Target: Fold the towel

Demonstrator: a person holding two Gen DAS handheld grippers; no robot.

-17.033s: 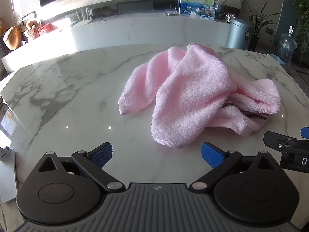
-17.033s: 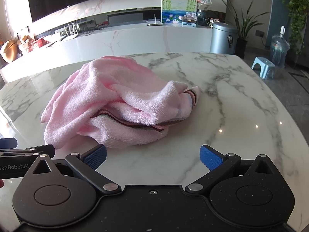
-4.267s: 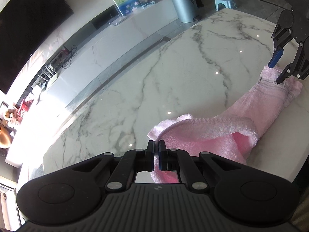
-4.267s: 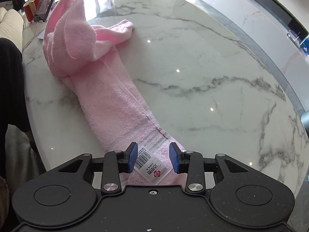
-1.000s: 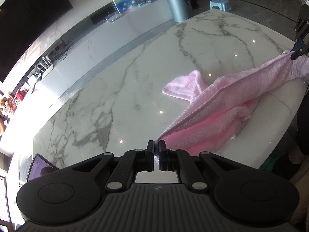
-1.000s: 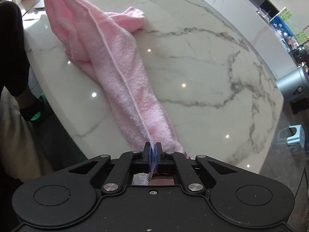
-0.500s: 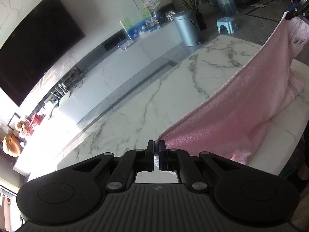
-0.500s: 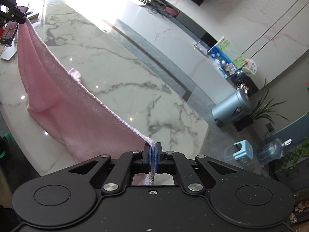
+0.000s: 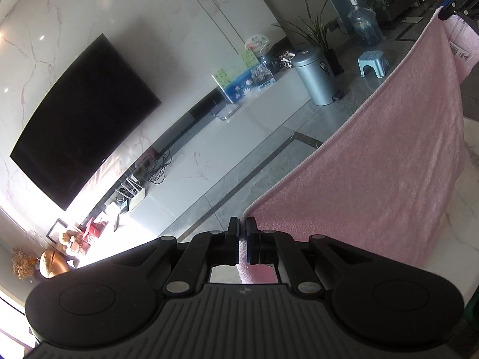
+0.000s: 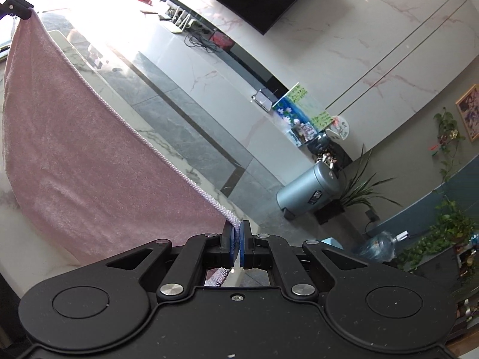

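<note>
Left gripper (image 9: 242, 233) is pinched tight on one top corner of the towel (image 9: 389, 161); right gripper (image 10: 237, 239) is clamped the same way on the other top corner. Towel is pink, stretched between the two and lifted, top hem running in a taut line from each gripper to the other, sheet hanging flat below it. A white label (image 9: 461, 49) shows on the towel just under the right gripper's corner, far right-up from the left gripper.

Surface: white marble table (image 10: 27, 245) with grey veins sits below and behind the towel; the towel's lower edge reaches table level, contact not clear.

Room, ahead of both grippers: long low white cabinet (image 10: 209, 68) along a marble wall, dark TV (image 9: 80, 119) mounted above it, cables and small items on the cabinet top. Beyond the right gripper, to its right: grey bin (image 10: 308, 190), potted plant (image 10: 362, 188), water bottle (image 10: 377, 246) on the floor. From the left gripper the blue stool (image 9: 372, 62) sits up-right past the bin. Floor is grey tile.
</note>
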